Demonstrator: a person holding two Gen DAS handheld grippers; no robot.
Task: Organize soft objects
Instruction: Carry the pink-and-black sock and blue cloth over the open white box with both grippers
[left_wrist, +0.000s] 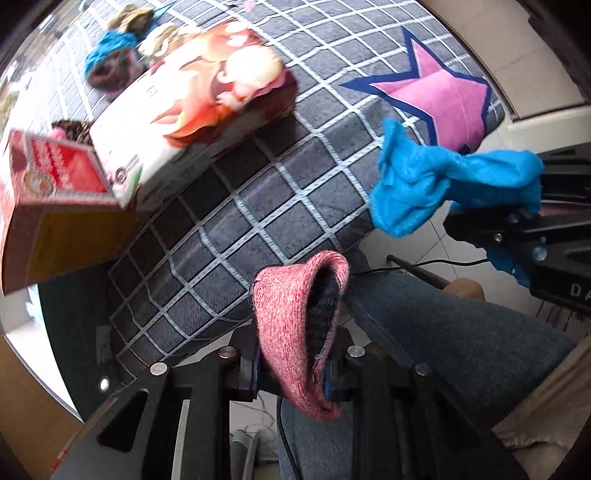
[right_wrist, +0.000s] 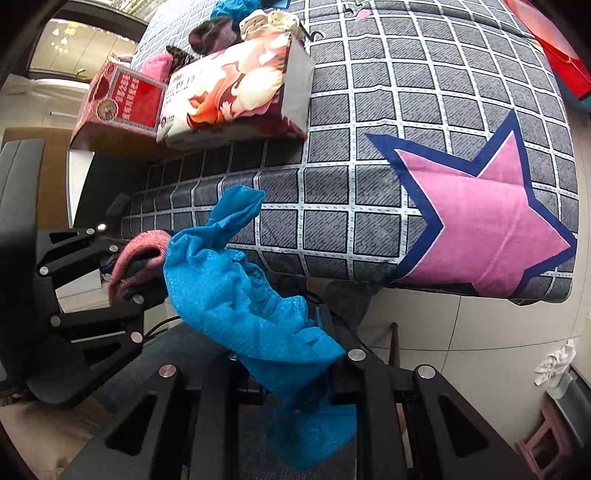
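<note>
My left gripper (left_wrist: 291, 373) is shut on a pink knit sock (left_wrist: 291, 325), held off the front edge of the bed. It also shows in the right wrist view (right_wrist: 136, 258). My right gripper (right_wrist: 291, 373) is shut on a bright blue sock (right_wrist: 243, 295), which also shows at the right of the left wrist view (left_wrist: 443, 184). Both socks hang in the air beside each other. More soft items lie at the far end of the bed: a blue and dark bundle (left_wrist: 107, 59), a cream one (right_wrist: 269, 22) and a pink one (right_wrist: 157, 64).
The bed has a grey checked cover (right_wrist: 369, 110) with a pink star (right_wrist: 480, 221). A white illustrated box (left_wrist: 192, 110) and a red box (left_wrist: 55, 192) sit on it. A jeans-clad leg (left_wrist: 443, 350) is below the grippers. Tiled floor (right_wrist: 461, 332) is on the right.
</note>
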